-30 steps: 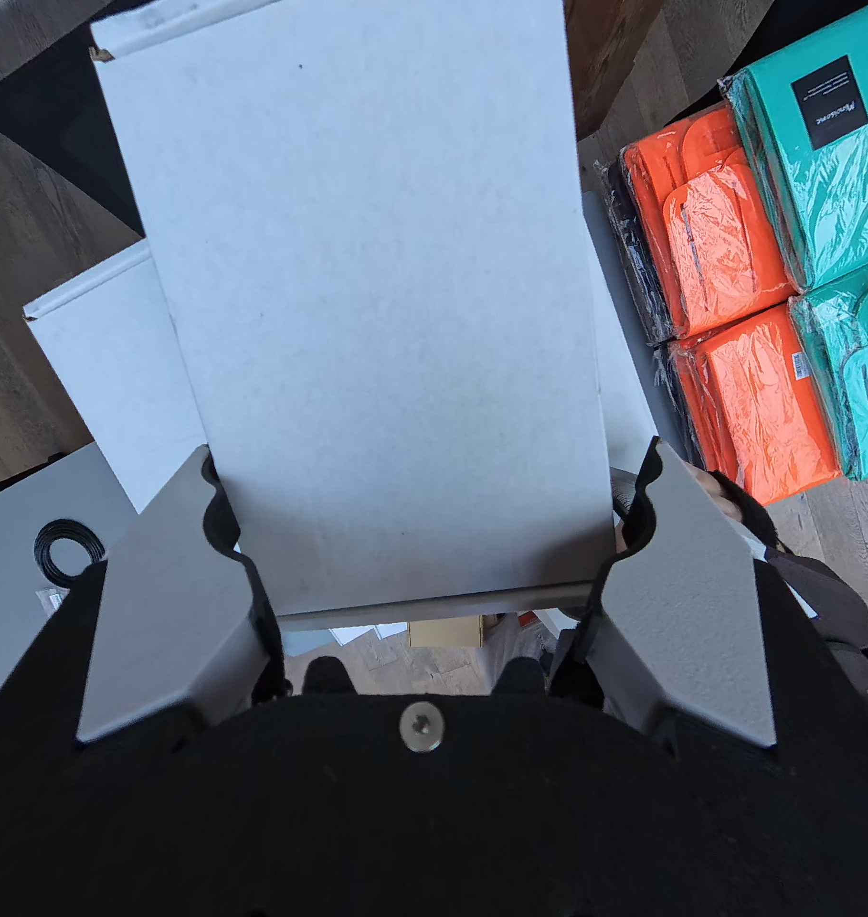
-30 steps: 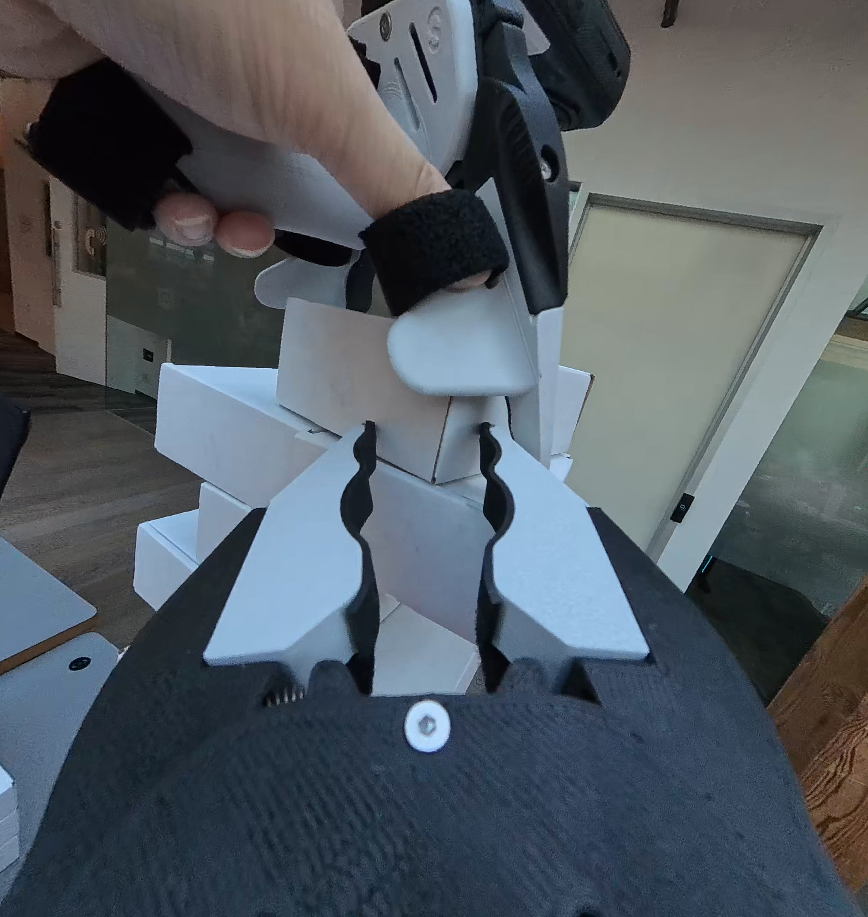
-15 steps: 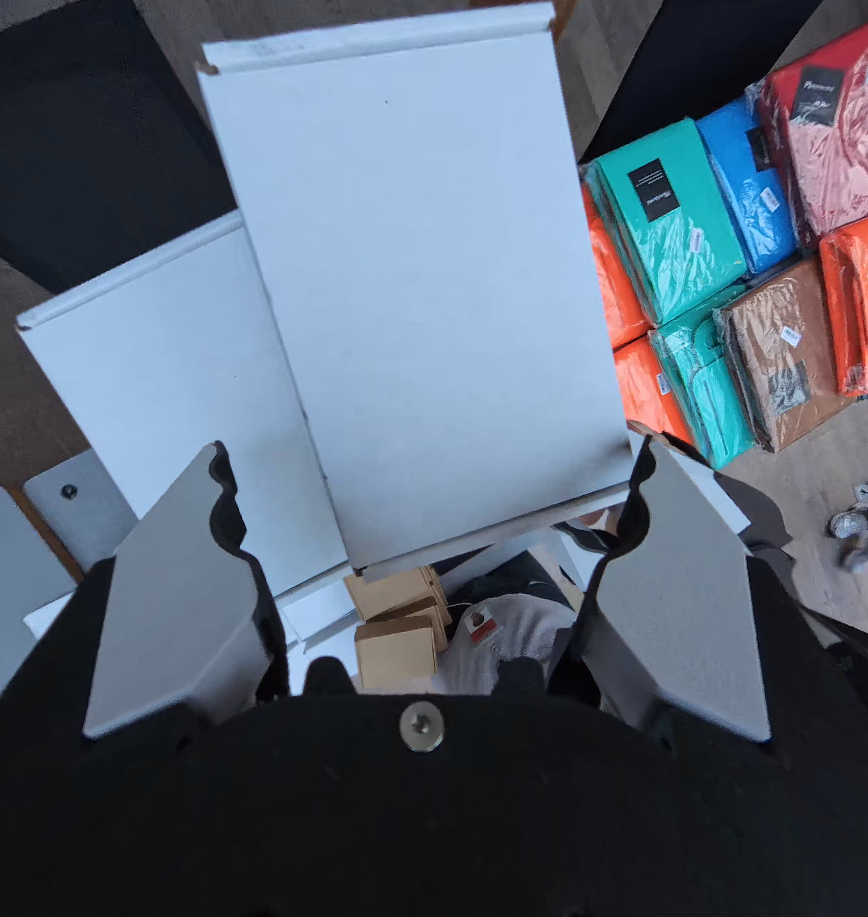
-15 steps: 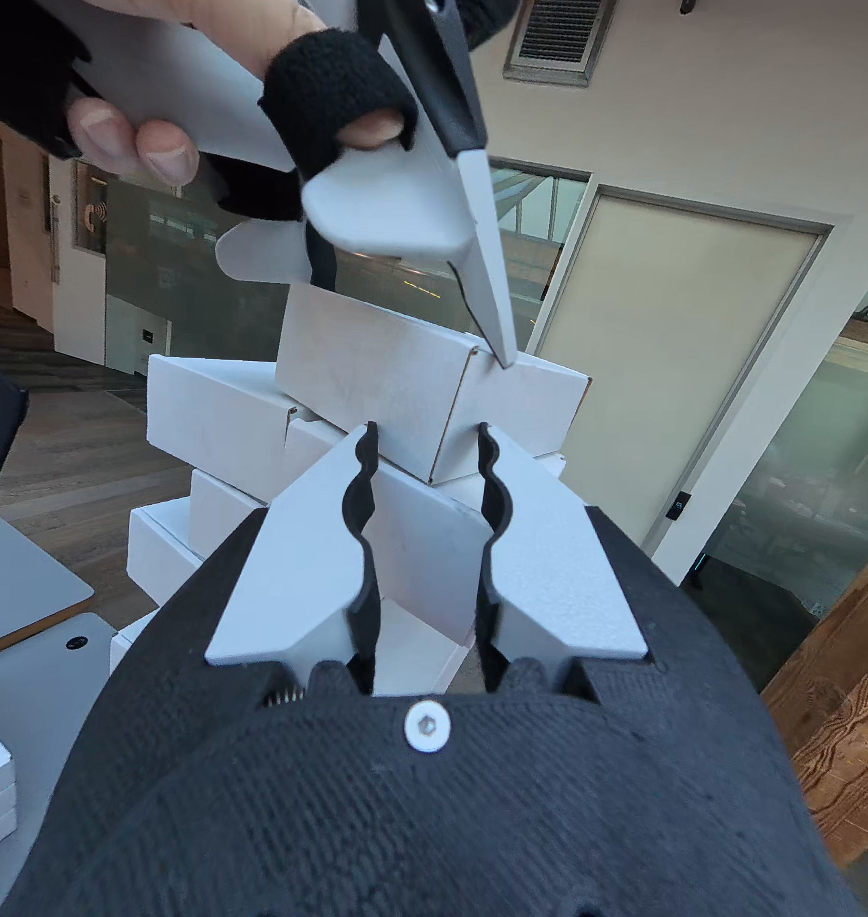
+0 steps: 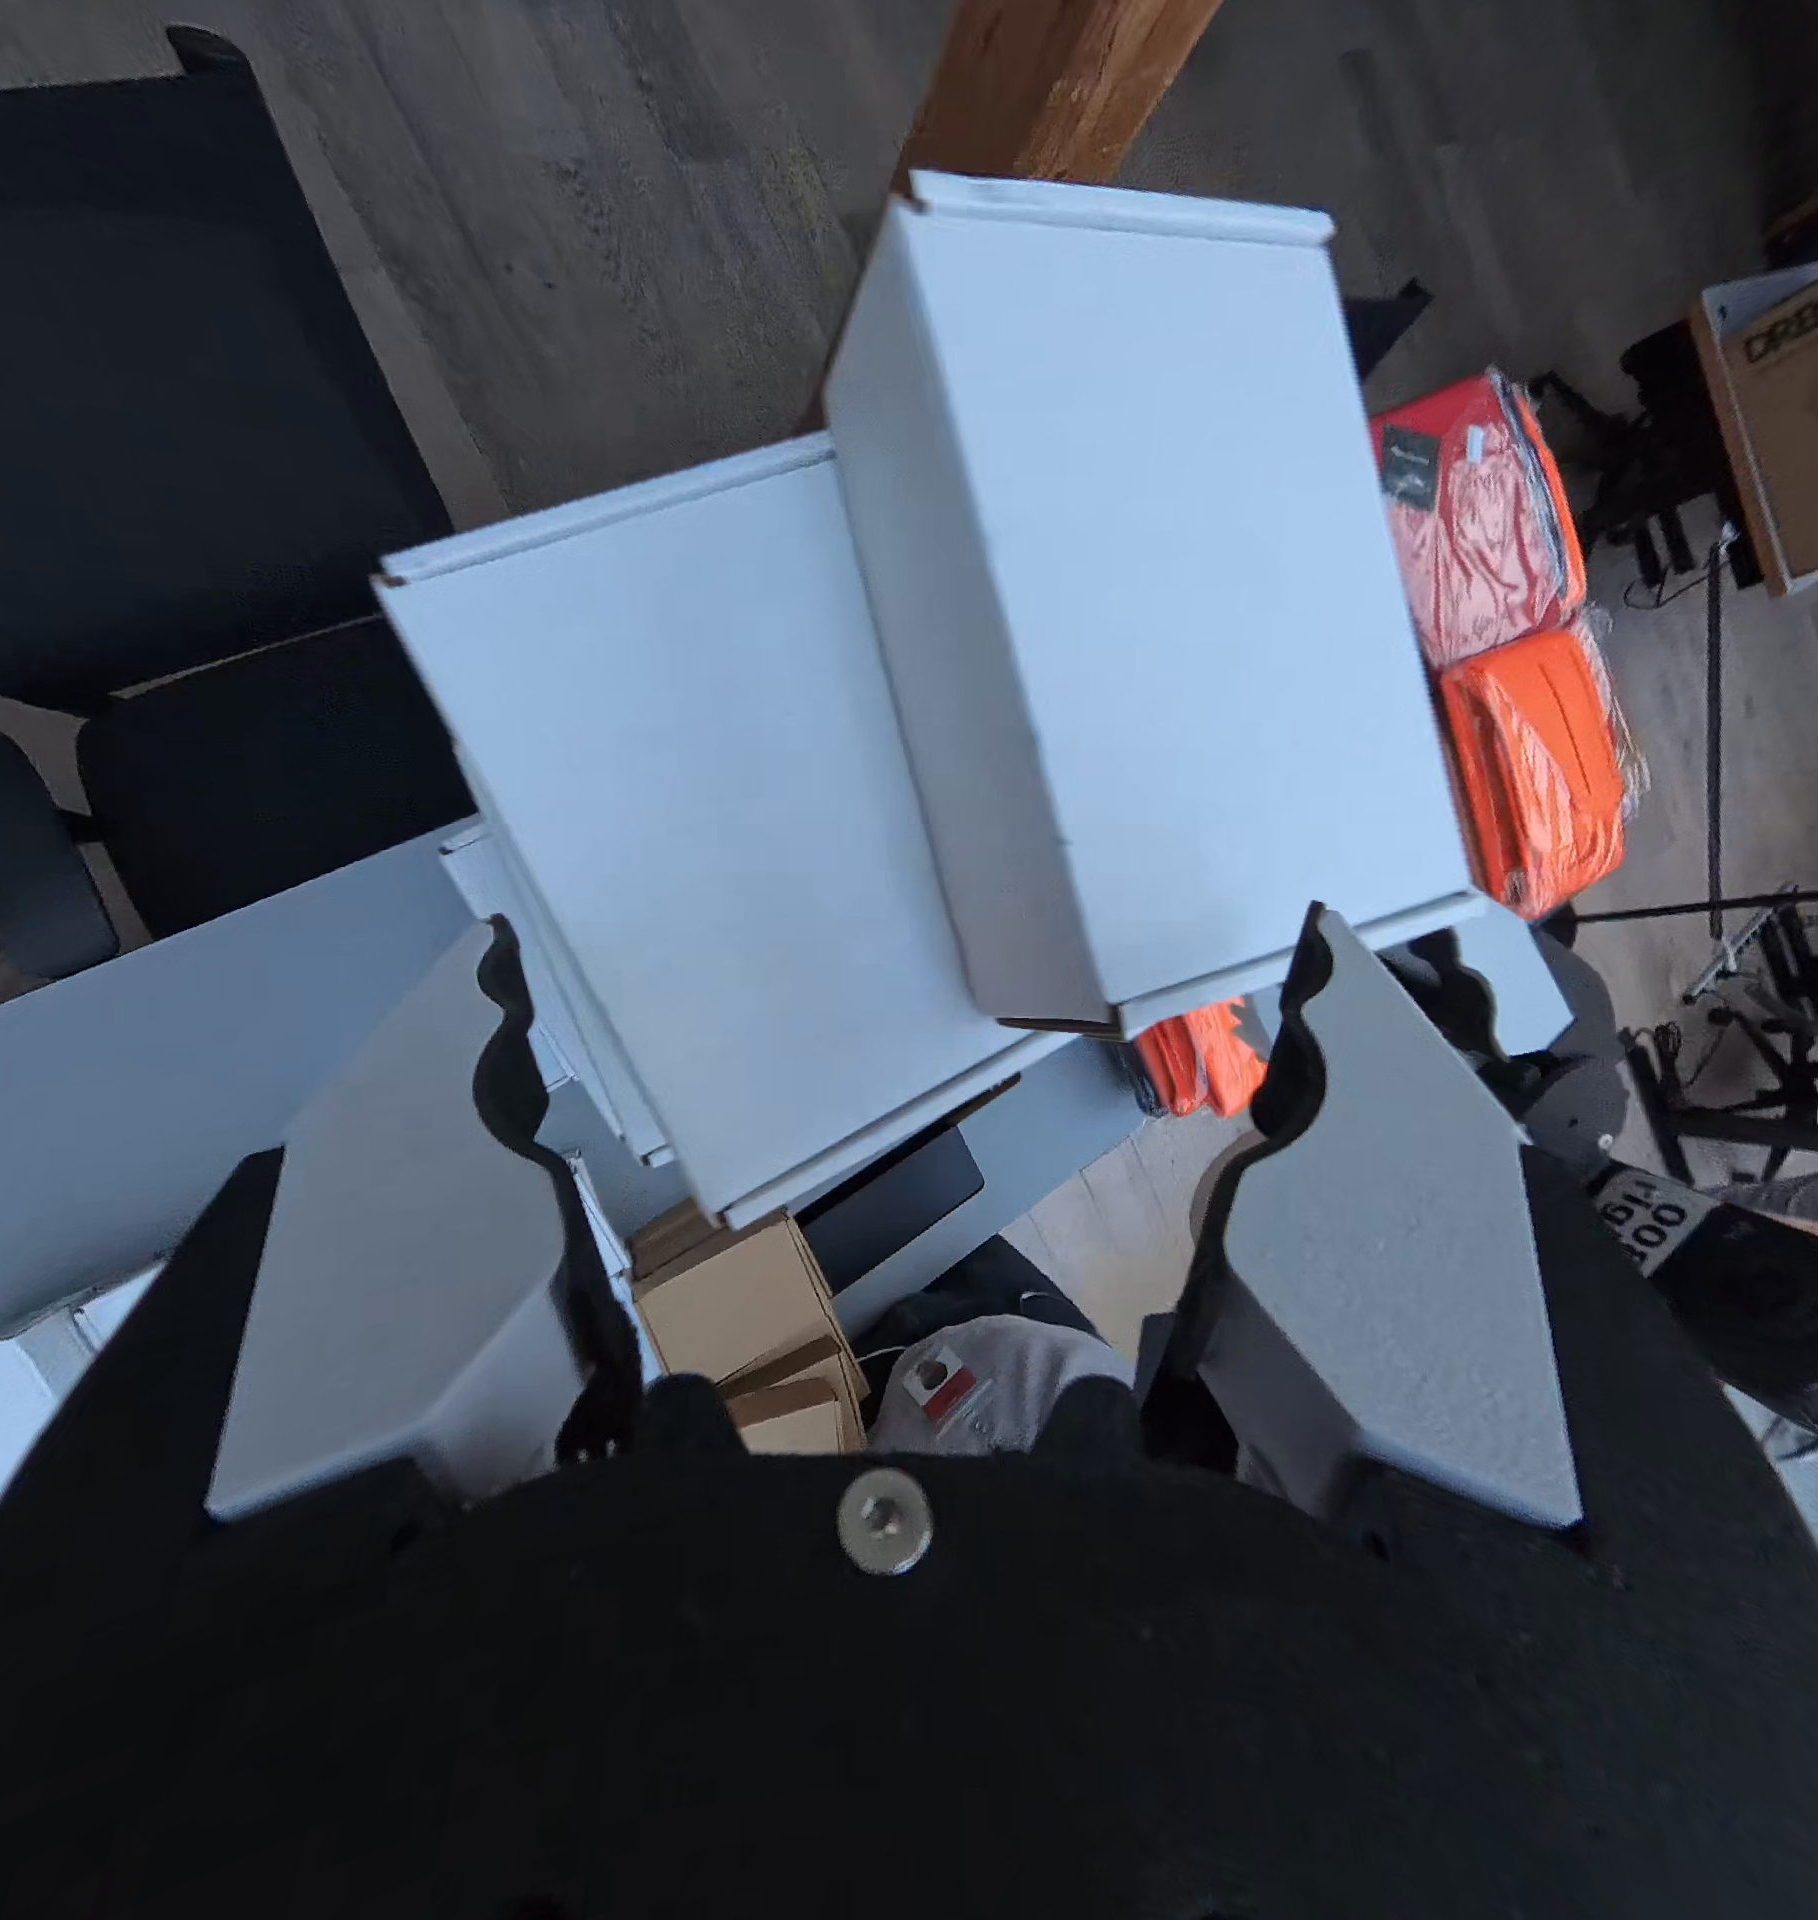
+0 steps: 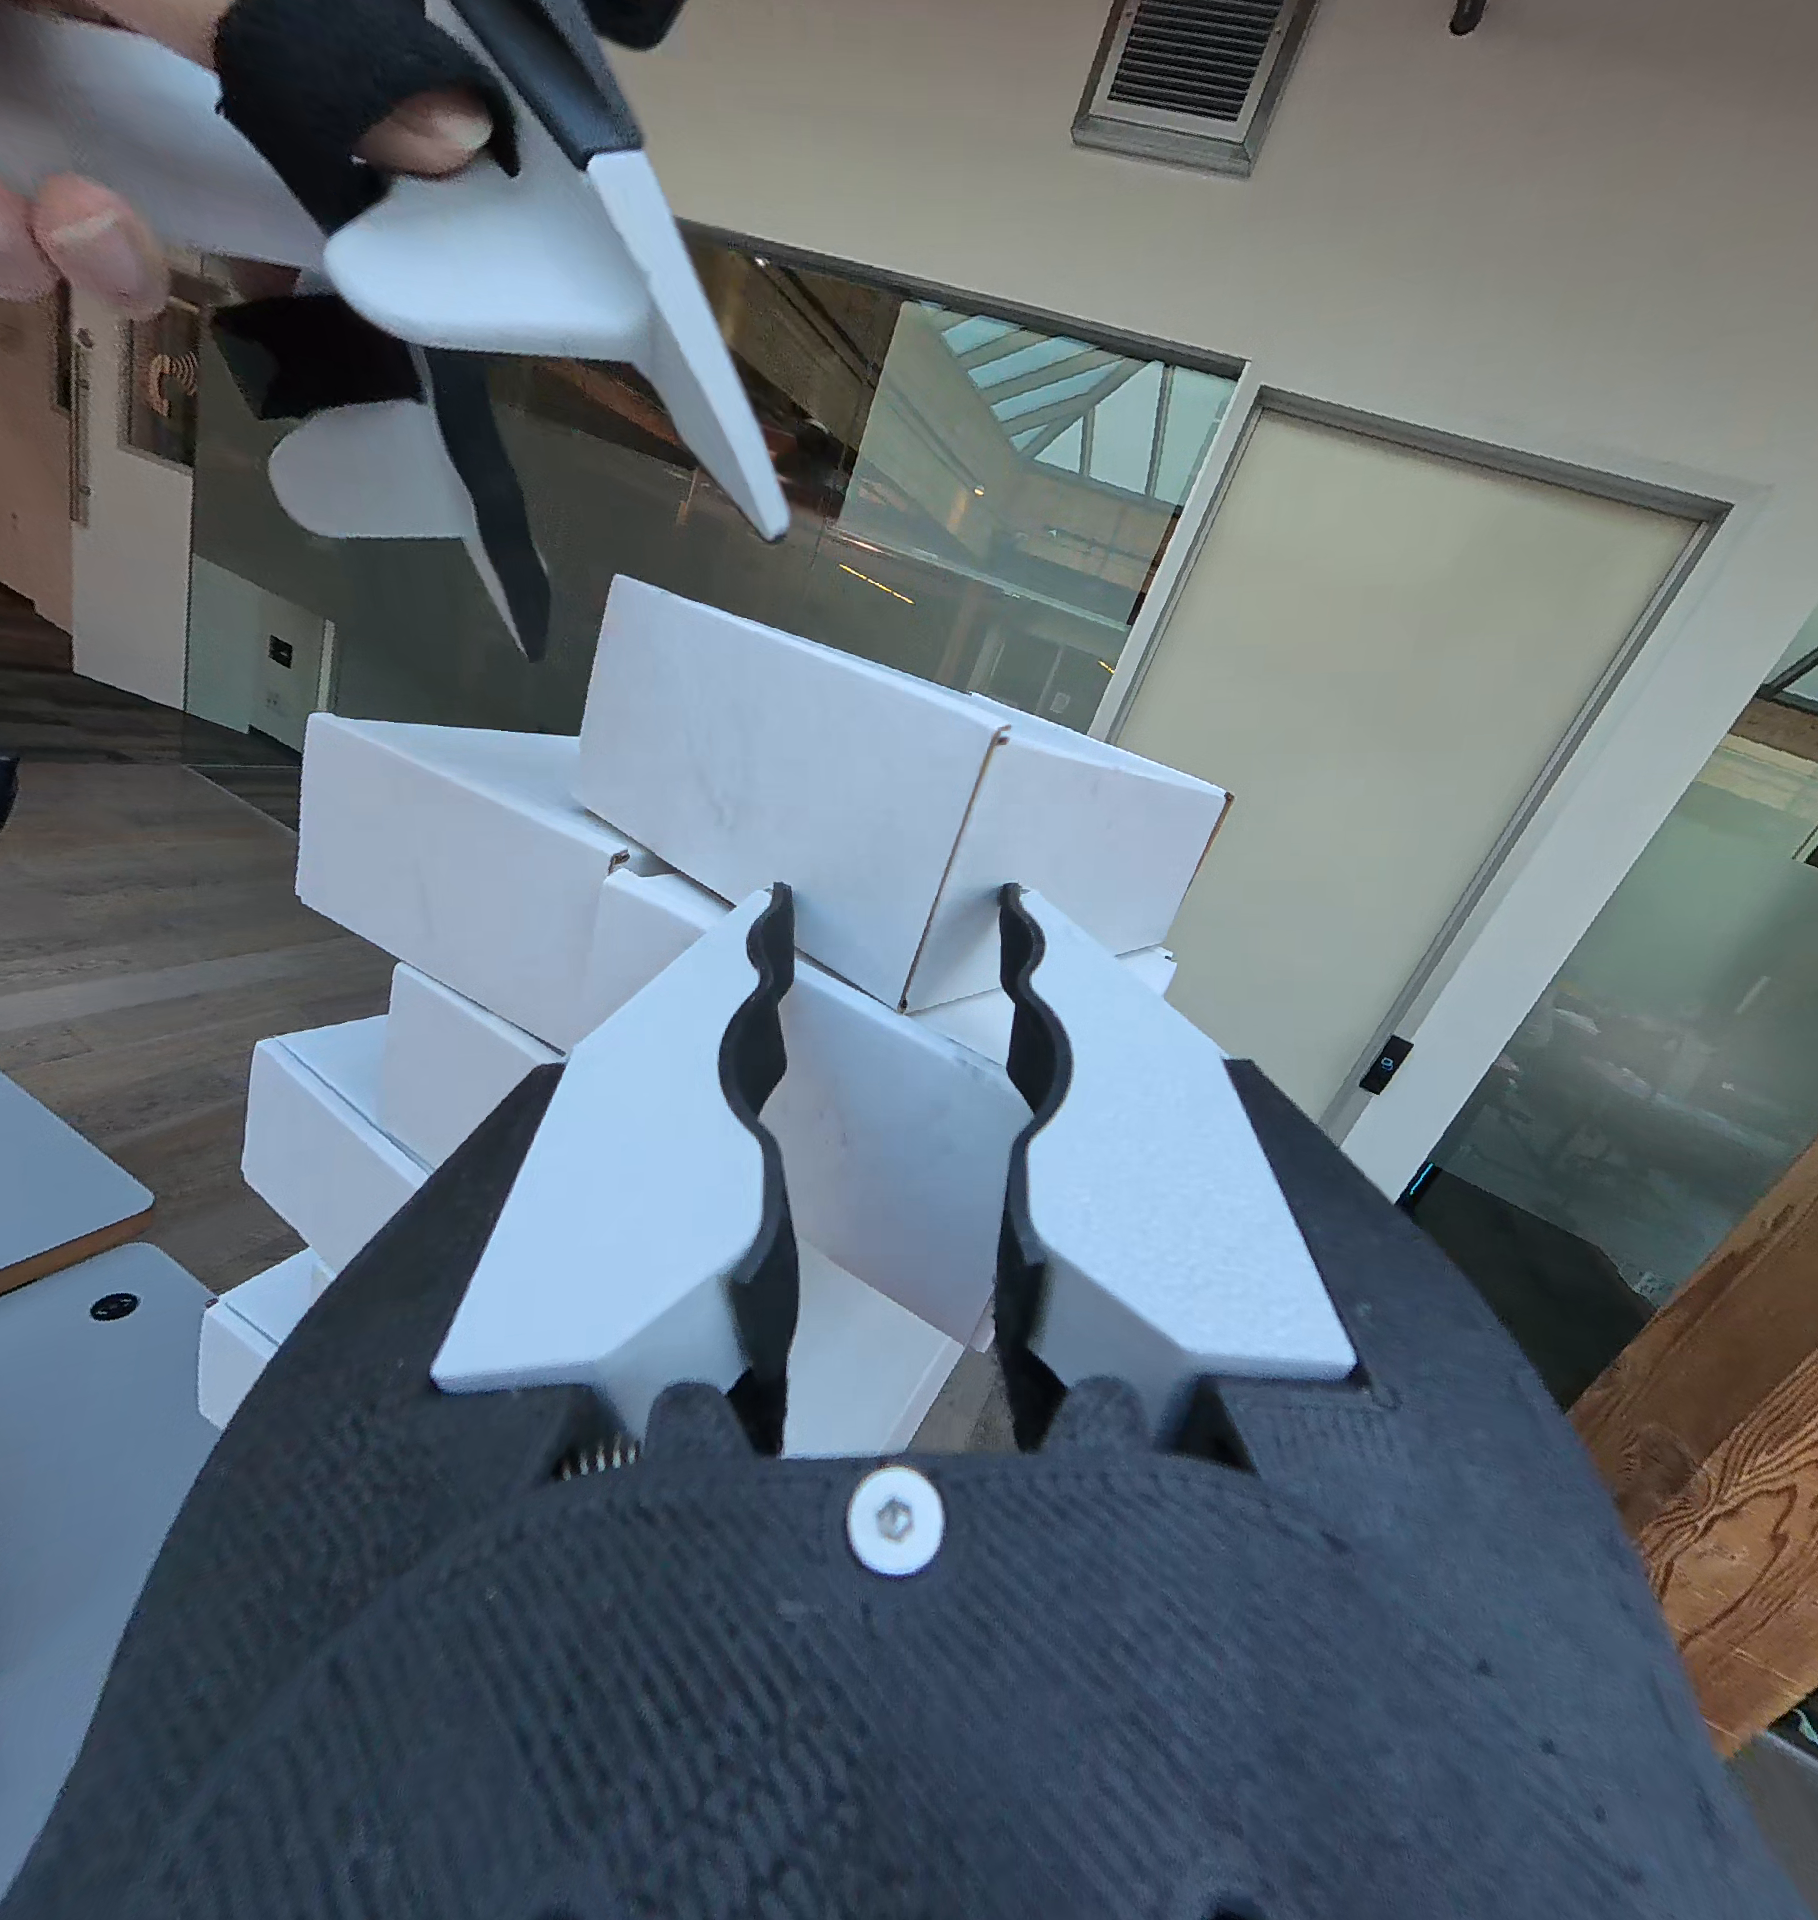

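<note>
Over on the left, a grey table (image 5: 157, 1049) carries a leaning pile of white cardboard boxes, with dark office chairs (image 5: 136, 436) on the wooden floor beyond it. The left claw (image 5: 905, 977) hangs above that pile with its jaws spread wide and nothing between them; in the right wrist view the same left claw (image 6: 656, 592) shows at upper left, clear of the boxes, gripped by a hand (image 6: 43, 223) with a black strap round one finger.

Just below the left claw lies a broad flat white cardboard box (image 5: 697, 831), and resting on its right part, askew, is the top white cardboard box (image 5: 1144, 582), the highest of the pile. From the right wrist view that top white cardboard box (image 6: 863, 821) sits tilted, one corner jutting toward the viewer, with more white boxes (image 6: 448, 862) stacked crookedly beneath and to its left.

The right claw (image 6: 889, 904) is near the pile's lower boxes, its jaws parted a moderate way and gripping nothing, fingertips (image 6: 770, 914) close in front of the top box's near corner; I cannot tell whether they touch it.

Under the table edge small brown cardboard boxes (image 5: 739, 1309) are stacked. Farther right on the floor lie orange and red plastic-wrapped packs (image 5: 1518, 748), and a brown carton (image 5: 1798, 426) stands at the far right.
</note>
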A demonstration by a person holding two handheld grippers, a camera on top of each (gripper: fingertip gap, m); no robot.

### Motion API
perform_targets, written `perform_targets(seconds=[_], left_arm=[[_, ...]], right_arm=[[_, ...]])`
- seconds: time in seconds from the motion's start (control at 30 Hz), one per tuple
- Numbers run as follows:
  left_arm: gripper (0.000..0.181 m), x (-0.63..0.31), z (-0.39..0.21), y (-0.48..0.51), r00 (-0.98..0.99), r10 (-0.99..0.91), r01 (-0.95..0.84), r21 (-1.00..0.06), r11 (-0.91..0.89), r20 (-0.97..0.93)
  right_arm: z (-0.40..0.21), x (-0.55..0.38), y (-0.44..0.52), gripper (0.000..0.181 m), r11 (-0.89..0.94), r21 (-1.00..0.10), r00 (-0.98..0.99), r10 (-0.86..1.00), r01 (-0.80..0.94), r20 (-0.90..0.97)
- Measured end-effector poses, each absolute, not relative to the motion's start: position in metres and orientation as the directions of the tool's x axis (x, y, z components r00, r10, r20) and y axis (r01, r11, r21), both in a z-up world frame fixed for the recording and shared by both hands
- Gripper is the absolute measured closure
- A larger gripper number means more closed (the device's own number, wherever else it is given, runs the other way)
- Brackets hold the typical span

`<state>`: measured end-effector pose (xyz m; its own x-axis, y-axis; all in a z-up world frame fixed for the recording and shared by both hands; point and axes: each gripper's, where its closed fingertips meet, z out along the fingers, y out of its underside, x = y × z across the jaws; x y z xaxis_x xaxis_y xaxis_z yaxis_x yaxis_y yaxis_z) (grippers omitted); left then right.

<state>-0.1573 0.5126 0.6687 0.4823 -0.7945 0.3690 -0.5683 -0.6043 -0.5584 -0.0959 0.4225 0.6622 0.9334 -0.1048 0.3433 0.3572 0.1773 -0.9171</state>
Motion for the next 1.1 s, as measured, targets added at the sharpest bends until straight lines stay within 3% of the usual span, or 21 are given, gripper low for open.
perform_targets(seconds=[0.1, 0.4, 0.67, 0.9, 1.0, 1.1], left_arm=[[0.024, -0.176, 0.649, 0.538, 0.527, -0.741, -0.526, -0.524, -0.669, 0.417], [0.023, -0.148, 0.64, 0.526, 0.364, -0.664, -0.481, -0.478, -0.735, 0.653], [0.024, -0.137, 0.63, 0.518, 0.414, -0.706, -0.548, -0.462, -0.698, 0.575], [0.024, -0.135, 0.629, 0.51, 0.412, -0.71, -0.582, -0.434, -0.687, 0.571], [0.023, -0.133, 0.628, 0.508, 0.411, -0.709, -0.587, -0.428, -0.687, 0.573], [0.023, -0.133, 0.627, 0.509, 0.41, -0.705, -0.58, -0.431, -0.691, 0.579]], right_arm=[[0.662, -0.096, 0.422, 0.143, 0.171, -0.916, 0.931, -0.103, 0.363, 0.35], [0.661, -0.098, 0.421, 0.143, 0.159, -0.908, 0.921, -0.099, 0.389, 0.377], [0.661, -0.092, 0.421, 0.143, 0.156, -0.907, 0.919, -0.099, 0.392, 0.381], [0.664, -0.091, 0.412, 0.137, 0.207, -0.935, 0.956, -0.004, 0.288, 0.294], [0.674, -0.09, 0.4, 0.125, 0.26, -0.948, 0.975, 0.076, 0.182, 0.208], [0.696, -0.054, 0.379, 0.127, 0.317, -0.948, 0.997, 0.069, 0.018, 0.042]])
